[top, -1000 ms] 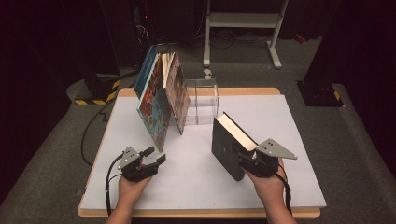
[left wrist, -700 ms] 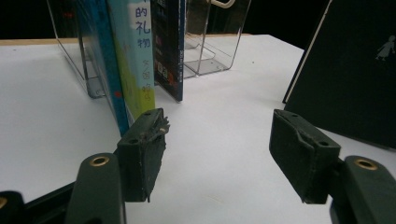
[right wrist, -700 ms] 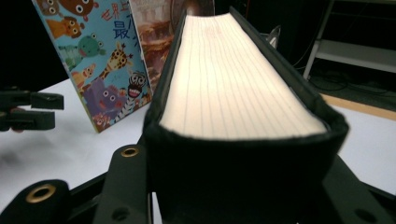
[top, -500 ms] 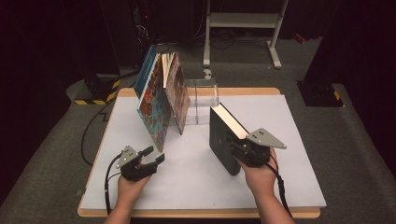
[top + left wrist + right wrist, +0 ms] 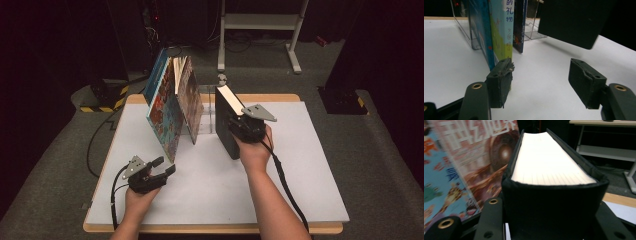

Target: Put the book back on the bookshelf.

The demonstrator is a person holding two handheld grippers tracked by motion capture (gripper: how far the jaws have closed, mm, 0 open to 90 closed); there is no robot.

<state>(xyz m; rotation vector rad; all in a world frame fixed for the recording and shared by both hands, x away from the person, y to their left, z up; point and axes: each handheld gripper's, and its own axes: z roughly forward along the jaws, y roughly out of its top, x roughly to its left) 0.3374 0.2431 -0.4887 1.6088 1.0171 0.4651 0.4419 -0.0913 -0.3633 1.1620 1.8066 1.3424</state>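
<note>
A thick black book [image 5: 226, 125] with cream page edges is held upright, and my right gripper [image 5: 243, 127] is shut on its near end. Its jaws have just closed a little tighter on the book. In the right gripper view the black book [image 5: 549, 162] sits between the jaws of the right gripper [image 5: 549, 222]. In the left gripper view its lower corner [image 5: 571, 22] hangs just above the table. Several colourful books [image 5: 172, 107] lean to the left of it. My left gripper [image 5: 161, 170] rests open on the white table, nothing between its pads [image 5: 499, 82].
A clear plastic book stand [image 5: 207, 112] stands between the leaning books and the black book, with its base [image 5: 534, 33] on the white tabletop [image 5: 300, 175]. Beyond the table's far edge are a dark floor and a white metal frame [image 5: 260, 22].
My right gripper has carried the black book away from the near right and to the left, up beside the clear stand and the leaning books. The left gripper has stayed put.
</note>
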